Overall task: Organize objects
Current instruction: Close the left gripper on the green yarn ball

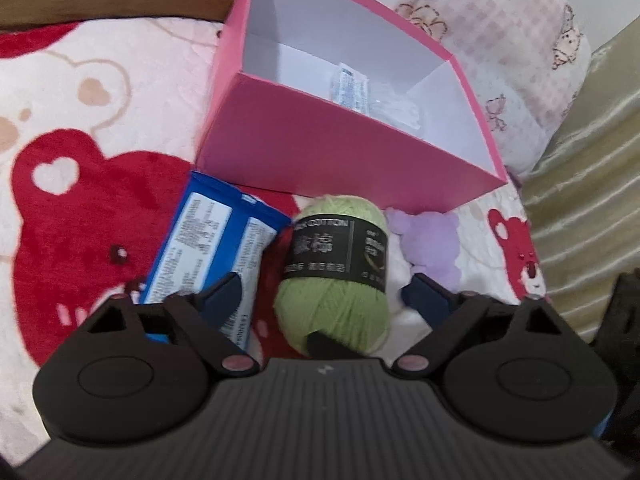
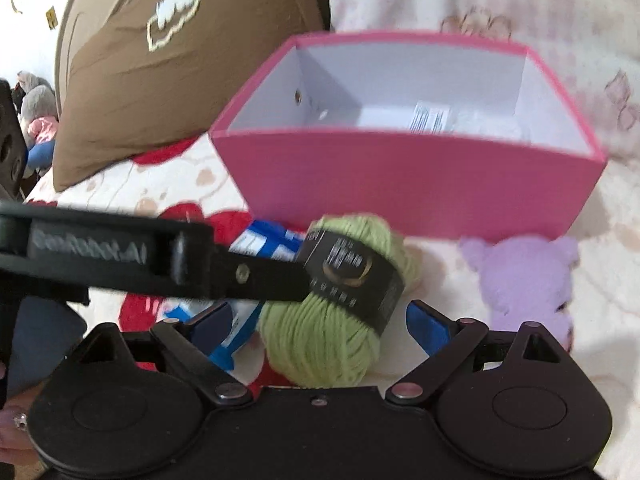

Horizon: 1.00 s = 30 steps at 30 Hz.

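A ball of green yarn (image 1: 336, 280) with a black label lies on the bear-print blanket, just in front of the pink box (image 1: 320, 152). My left gripper (image 1: 326, 298) is open, its blue pads on either side of the yarn with small gaps. In the right wrist view, my right gripper (image 2: 320, 322) also stands open around the same yarn (image 2: 332, 320). One black finger (image 2: 248, 276) of the left gripper crosses from the left and reaches the yarn's label. The pink box (image 2: 400, 184) is open-topped and white inside, with a clear labelled packet (image 2: 432, 118) on its floor.
A blue snack packet (image 1: 208, 240) lies left of the yarn, and a purple plush toy (image 1: 432, 240) lies to its right. A brown pillow (image 2: 160, 60) lies behind and left of the box, with pink-patterned bedding (image 1: 500, 40) behind it. A hand (image 2: 12, 424) shows at the lower left.
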Tool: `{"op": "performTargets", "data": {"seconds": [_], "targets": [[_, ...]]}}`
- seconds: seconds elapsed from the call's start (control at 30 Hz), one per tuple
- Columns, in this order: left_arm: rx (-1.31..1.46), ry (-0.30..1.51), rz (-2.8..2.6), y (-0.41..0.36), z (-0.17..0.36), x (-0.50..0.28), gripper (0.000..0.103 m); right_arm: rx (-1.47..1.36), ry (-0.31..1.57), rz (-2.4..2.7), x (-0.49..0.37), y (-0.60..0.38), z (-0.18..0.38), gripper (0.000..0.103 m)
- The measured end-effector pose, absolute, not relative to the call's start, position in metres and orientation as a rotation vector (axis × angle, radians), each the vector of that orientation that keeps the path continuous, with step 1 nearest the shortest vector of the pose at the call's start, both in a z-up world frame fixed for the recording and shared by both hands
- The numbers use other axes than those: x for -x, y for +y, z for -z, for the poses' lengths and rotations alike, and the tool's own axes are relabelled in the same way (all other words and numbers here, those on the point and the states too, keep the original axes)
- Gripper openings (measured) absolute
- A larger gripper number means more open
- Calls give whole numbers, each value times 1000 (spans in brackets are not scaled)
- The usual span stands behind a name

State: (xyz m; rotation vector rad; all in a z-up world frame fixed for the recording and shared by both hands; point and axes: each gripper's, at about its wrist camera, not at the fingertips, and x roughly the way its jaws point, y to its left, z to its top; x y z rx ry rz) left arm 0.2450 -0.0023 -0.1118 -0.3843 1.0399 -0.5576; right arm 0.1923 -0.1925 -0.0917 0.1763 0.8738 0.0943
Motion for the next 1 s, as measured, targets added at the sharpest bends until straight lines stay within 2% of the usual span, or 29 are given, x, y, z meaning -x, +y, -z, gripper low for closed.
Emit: {"op": "performTargets", "data": {"seconds": [0.03,0.1,0.17,0.27,0.33,0.37,0.57,0.73,0.9,1.0], "targets": [[388,1036,566,-4,113,-245,81,-187,891,-98,-195,-192,95,95],[383,1032,575,-8,114,-245,66,-194,935,-108,-198,-189,100,88],[388,1031,585,-10,116,-245,61,-160,980,-102,-200,-182,104,81],[415,1036,597,-11,119,-246,51,-120,972,-90,-199,-178,104,79],[433,1047,604,-12,123,-246,49,-141,977,-86,-202,-183,104,73],[449,1061,611,-12,126,-247,46,-153,988,-68,-204,-186,106,66],[519,1082,605,-11,134,-247,38,-253,1029,-37,-207,-202,116,64],[574,1111,593,-7,141,-250,37,-310,986,5,-197,-202,108,59],[664,1131,619,-1,149,-255,37,-269,973,6,-196,-197,107,59],[698,1146,648,-1,153,-258,37,-253,962,20,-194,-199,102,64]]}}
